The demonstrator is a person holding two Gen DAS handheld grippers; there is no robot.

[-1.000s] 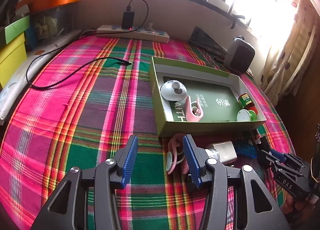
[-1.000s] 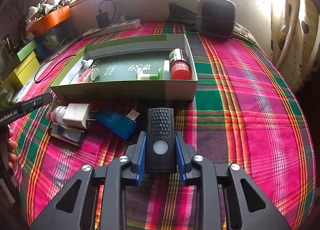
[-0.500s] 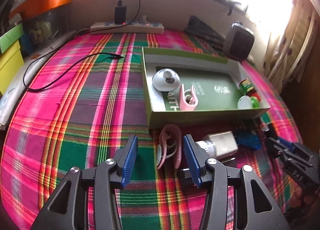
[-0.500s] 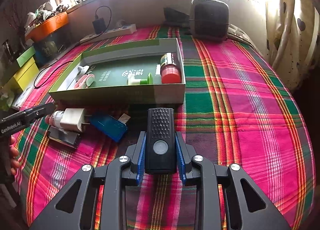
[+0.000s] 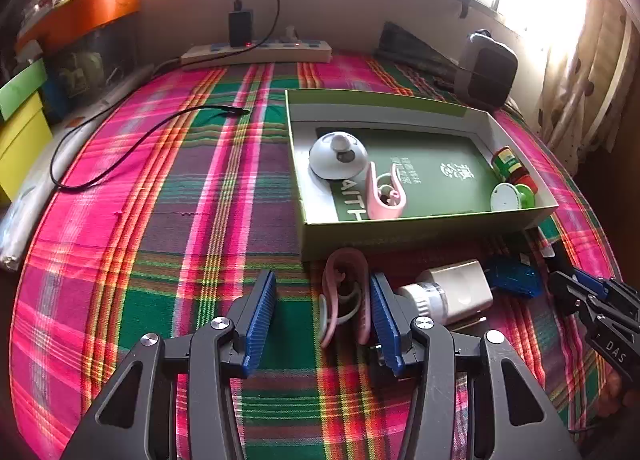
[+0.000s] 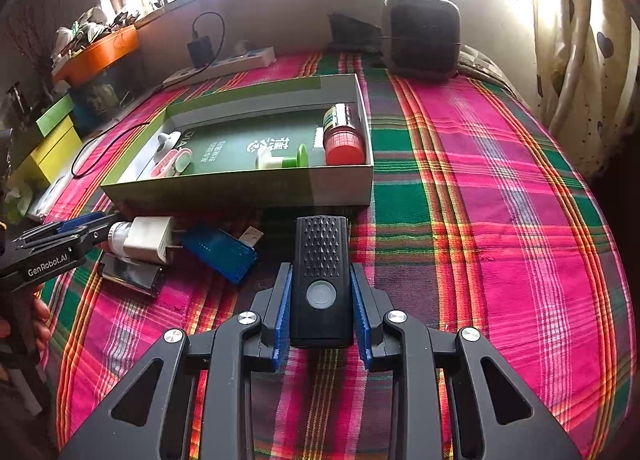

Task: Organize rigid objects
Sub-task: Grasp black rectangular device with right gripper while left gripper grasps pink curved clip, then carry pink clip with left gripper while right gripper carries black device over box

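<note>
I had the left gripper (image 5: 322, 322) with its jaws spread around a pink clip (image 5: 344, 292) lying on the plaid surface (image 5: 180, 220), just near of the green box (image 5: 420, 222); the clip sat against the right jaw, well apart from the left one. To close well, I judged I should shift right to centre it, then squeeze slowly so it would not skid. The right gripper (image 6: 322, 302) had its jaws pinching a black remote (image 6: 322, 276), near of the box's right corner. I counted two pink clips, the second (image 5: 384, 196) inside the box with one white dome (image 5: 338, 156), one red-capped bottle (image 6: 344, 134) and one green-and-white piece (image 6: 280, 158); outside lay one white charger (image 5: 456, 292) and one blue USB device (image 6: 220, 250).
</note>
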